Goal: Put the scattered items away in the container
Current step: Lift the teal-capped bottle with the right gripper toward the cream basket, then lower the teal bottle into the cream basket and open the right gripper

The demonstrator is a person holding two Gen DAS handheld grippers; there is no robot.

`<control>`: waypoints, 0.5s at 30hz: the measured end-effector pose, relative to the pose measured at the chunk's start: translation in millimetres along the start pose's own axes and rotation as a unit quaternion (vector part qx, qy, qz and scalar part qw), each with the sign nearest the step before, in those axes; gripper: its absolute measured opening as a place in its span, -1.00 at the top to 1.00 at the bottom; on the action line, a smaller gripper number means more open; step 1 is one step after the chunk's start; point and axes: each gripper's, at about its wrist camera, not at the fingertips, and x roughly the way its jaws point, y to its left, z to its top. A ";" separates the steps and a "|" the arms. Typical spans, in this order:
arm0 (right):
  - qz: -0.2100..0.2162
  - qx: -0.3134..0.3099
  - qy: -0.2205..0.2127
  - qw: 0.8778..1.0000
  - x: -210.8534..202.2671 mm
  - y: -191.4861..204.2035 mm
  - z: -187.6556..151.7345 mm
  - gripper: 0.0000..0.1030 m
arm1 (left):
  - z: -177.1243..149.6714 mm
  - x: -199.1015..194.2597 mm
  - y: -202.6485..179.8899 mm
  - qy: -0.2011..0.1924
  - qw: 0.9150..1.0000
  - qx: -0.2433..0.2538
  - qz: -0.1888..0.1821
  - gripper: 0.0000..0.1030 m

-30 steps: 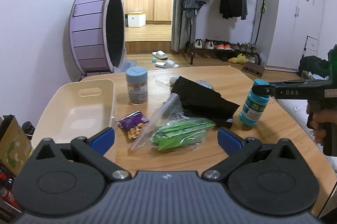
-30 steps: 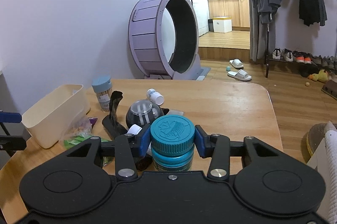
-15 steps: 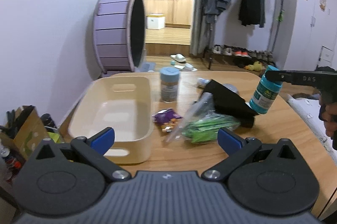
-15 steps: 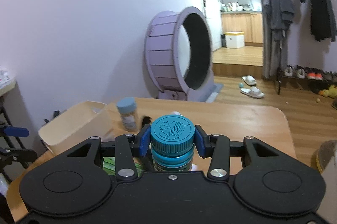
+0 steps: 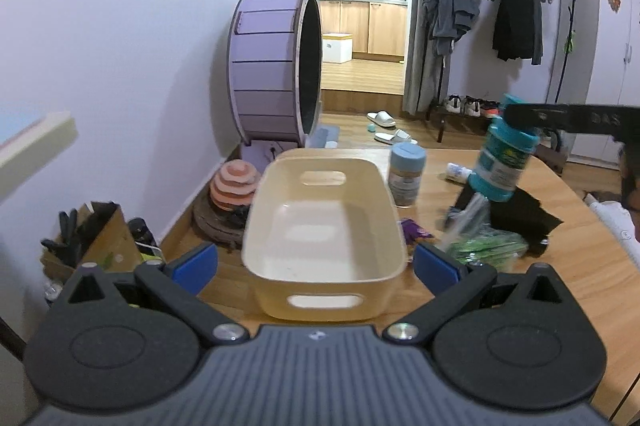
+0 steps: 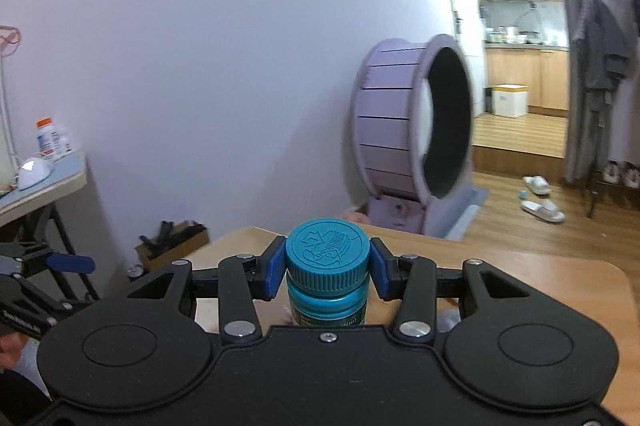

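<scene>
The right gripper [image 6: 327, 272] has its blue pads clamped on the ribbed cap of a teal bottle [image 6: 327, 282], one pad on each side, so the bottle hangs below the fingers. In the left wrist view the same bottle [image 5: 505, 162] is tilted and clear of the wooden table [image 5: 576, 266], to the right of the cream container [image 5: 384, 222] and above a black cloth [image 5: 520, 214].

The left gripper [image 5: 316, 262] has its jaws spread wide with nothing between them; the near end of the container lies just ahead of its pads. The container is empty. Just to the container's right stands a jar with a pale blue lid [image 5: 407, 174]; a purple snack packet [image 5: 414, 230] touches the container's right wall, and beyond it a clear bag of green packets [image 5: 486, 246] lies partly under the cloth. A small white bottle [image 5: 460, 171] lies on its side farther right of the jar.
</scene>
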 end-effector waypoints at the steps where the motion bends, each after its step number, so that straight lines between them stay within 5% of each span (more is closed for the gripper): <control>1: 0.007 -0.003 0.002 1.000 6.8 5.7 2.5 0.17 | 1.0 -0.2 5.2 0.000 1.000 -0.003 0.001 -1.00; 15: 0.092 -0.042 0.052 0.993 129.1 91.6 18.4 0.17 | 2.2 12.5 48.8 0.007 0.999 -0.044 -0.026 -1.00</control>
